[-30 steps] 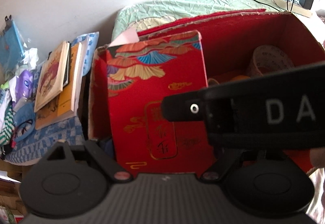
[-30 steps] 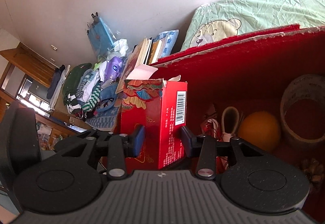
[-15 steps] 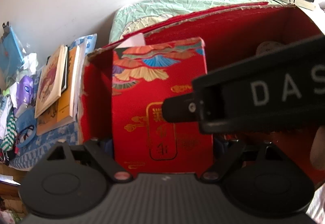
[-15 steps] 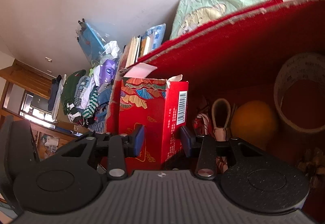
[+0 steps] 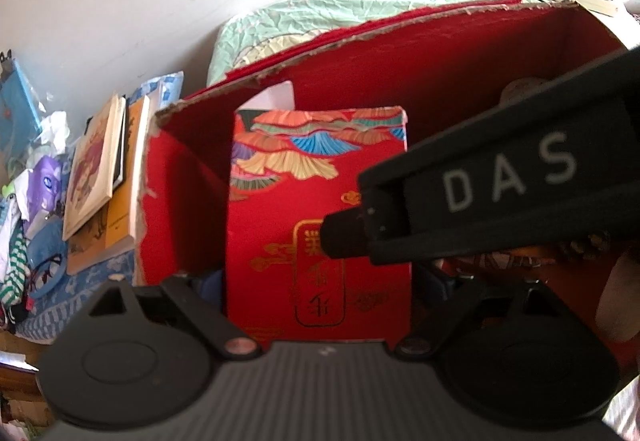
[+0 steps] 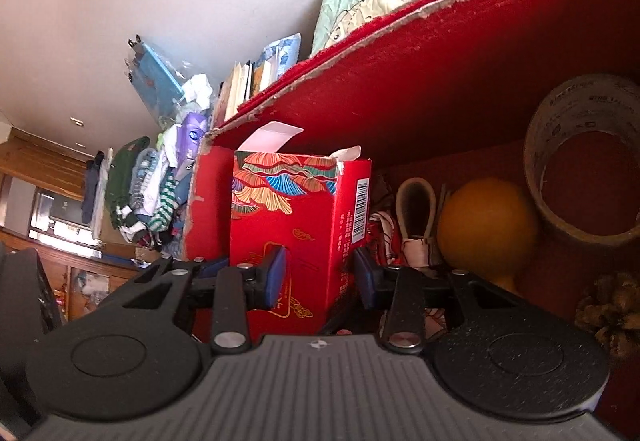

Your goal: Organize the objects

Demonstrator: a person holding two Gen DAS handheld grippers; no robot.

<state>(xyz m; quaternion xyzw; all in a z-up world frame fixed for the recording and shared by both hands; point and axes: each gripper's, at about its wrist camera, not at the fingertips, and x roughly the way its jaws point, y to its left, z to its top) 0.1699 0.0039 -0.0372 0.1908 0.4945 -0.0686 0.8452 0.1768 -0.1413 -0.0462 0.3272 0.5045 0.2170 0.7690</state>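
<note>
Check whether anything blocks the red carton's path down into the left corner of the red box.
Nothing visible does: the red carton already stands upright in that corner of the red box, clear of the orange and tape roll.

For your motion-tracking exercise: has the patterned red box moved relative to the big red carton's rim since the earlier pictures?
Yes. The patterned red box has sunk: its top, earlier above the red carton's torn rim, now sits below it.

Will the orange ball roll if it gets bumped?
Probably. The ball looks round and smooth, so a nudge could roll it. But the tape roll and loop flank it, likely stopping it quickly.
</note>
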